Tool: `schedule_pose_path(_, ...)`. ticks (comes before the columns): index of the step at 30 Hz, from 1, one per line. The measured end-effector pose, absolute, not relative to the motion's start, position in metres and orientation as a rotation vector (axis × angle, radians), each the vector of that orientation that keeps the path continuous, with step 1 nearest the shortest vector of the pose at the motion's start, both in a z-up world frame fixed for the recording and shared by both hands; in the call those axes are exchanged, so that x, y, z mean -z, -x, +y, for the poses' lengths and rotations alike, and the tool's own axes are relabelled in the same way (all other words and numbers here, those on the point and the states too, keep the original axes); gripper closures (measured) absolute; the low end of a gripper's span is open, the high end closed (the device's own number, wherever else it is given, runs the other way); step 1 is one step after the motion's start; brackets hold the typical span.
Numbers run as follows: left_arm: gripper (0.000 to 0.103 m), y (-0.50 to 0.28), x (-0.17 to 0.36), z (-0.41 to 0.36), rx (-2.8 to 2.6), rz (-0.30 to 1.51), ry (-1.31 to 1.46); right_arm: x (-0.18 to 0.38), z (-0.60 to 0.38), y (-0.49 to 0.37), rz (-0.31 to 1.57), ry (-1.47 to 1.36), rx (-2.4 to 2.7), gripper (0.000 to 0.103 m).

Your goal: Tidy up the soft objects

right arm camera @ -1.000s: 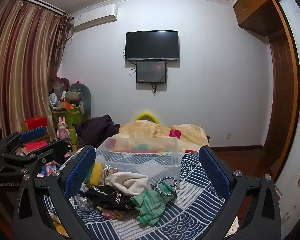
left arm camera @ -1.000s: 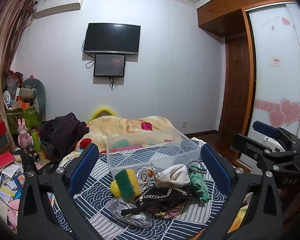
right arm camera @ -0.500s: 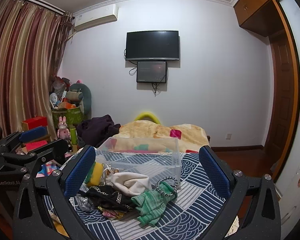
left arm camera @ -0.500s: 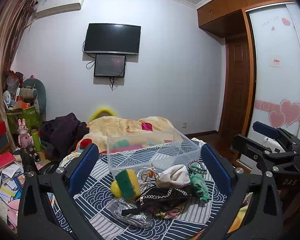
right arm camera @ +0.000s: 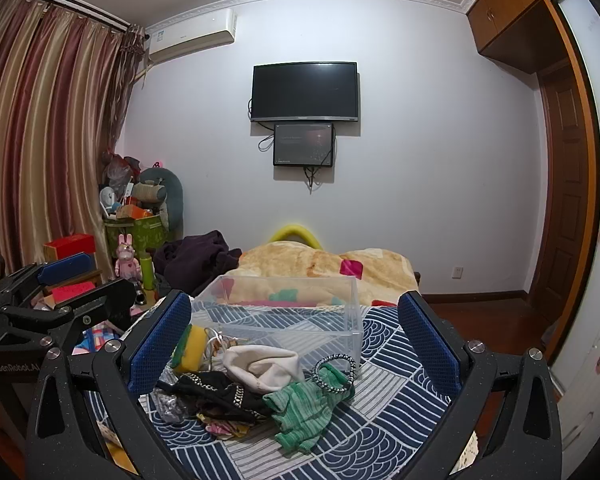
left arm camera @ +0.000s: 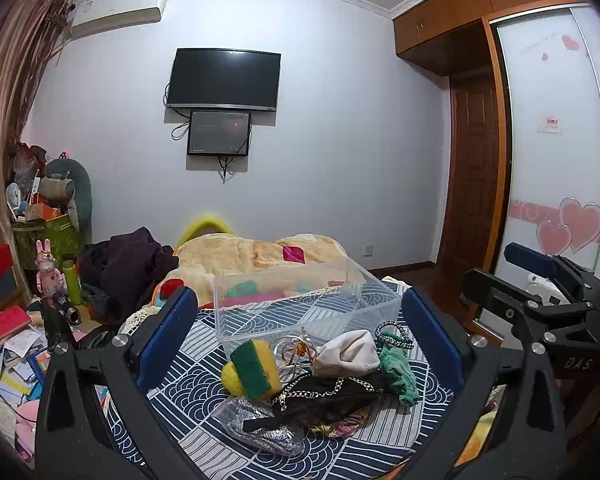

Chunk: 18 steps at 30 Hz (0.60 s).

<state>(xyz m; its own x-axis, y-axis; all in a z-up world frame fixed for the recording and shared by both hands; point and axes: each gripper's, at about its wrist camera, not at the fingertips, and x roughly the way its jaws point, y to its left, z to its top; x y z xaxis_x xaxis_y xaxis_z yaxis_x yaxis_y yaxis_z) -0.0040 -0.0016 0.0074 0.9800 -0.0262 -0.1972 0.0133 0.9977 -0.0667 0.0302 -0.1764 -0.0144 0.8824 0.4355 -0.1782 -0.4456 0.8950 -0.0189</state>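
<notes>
Nothing moved since a moment ago — both my hand-held grippers, left [left arm camera: 300, 344] and right [right arm camera: 296, 344], still spread wide, holding nothing. Soft pile [left arm camera: 340, 392] just in front of clear box [left arm camera: 300, 304] — box empty, sorting not started.

Almost nothing differs across the 3 moments. In the right wrist view the whole scene sits a touch further right than 1 second ago: the wall TV [right arm camera: 305, 91] and the clear bin [right arm camera: 278, 310] at frame centre have drifted by a hair. The left wrist view shows no visible shift; the pile of soft items [left arm camera: 320, 380] lies as before.
</notes>
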Motion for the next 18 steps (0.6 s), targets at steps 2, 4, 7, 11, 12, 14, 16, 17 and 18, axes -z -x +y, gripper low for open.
schedule_pose_path(2,0.0,0.005,-0.007,-0.002,0.02,0.2,0.064,0.014,-0.176,-0.03,0.172,0.059,-0.459,0.0)
schedule_pose_path(4,0.0,0.005,-0.007,-0.002,0.02,0.2,0.064,0.015,-0.176,-0.03,0.172,0.058,-0.458,0.0)
schedule_pose_path(7,0.0,0.004,-0.008,-0.002,0.021,0.199,0.062,0.014,-0.176,-0.029,0.171,0.057,-0.463,0.0)
schedule_pose_path(11,0.0,-0.001,-0.005,-0.002,0.019,0.215,0.057,0.017,-0.176,-0.03,0.176,0.055,-0.473,0.0)
schedule_pose_path(12,0.0,-0.004,-0.002,-0.001,0.016,0.227,0.058,0.019,-0.177,-0.032,0.184,0.054,-0.474,0.0)
schedule_pose_path(14,0.0,-0.01,0.005,0.002,0.005,0.255,0.062,0.024,-0.177,-0.038,0.21,0.052,-0.471,0.0)
schedule_pose_path(16,0.0,-0.017,0.013,0.006,-0.017,0.282,0.069,0.03,-0.178,-0.044,0.236,0.049,-0.469,0.0)
schedule_pose_path(17,0.0,-0.022,0.018,0.01,-0.027,0.294,0.073,0.033,-0.179,-0.048,0.252,0.048,-0.468,0.0)
schedule_pose_path(18,0.0,-0.026,0.022,0.013,-0.033,0.308,0.078,0.037,-0.18,-0.052,0.271,0.046,-0.465,0.0)
